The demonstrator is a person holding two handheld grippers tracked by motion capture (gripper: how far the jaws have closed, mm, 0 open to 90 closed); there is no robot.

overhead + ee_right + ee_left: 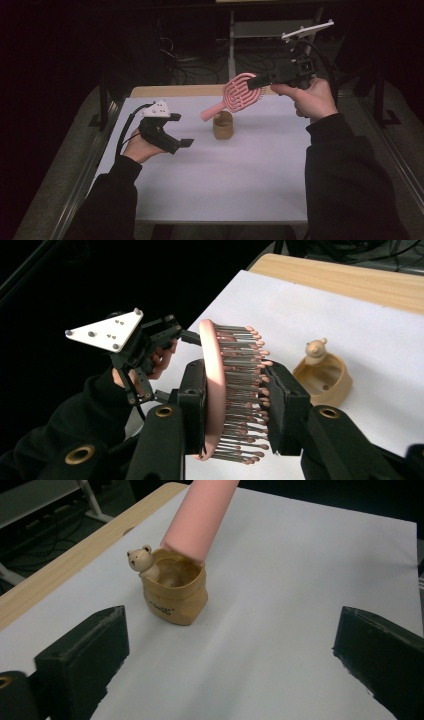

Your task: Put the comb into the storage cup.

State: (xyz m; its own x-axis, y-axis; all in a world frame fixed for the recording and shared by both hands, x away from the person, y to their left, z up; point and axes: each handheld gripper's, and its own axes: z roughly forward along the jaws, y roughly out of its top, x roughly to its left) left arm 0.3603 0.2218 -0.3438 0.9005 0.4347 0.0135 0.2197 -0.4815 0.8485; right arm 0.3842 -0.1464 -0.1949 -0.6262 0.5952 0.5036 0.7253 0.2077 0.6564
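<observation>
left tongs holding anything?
No. In the left gripper view the left tongs stand wide open over bare white table, with the bear cup well beyond them.

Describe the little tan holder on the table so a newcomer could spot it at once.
Start at the white table and look to the middle of its far half, just under the pink hairbrush held in the right tool. There stands a small tan pot shaped like a crumpled bag. A tiny bear figure on its rim sets it apart.
</observation>
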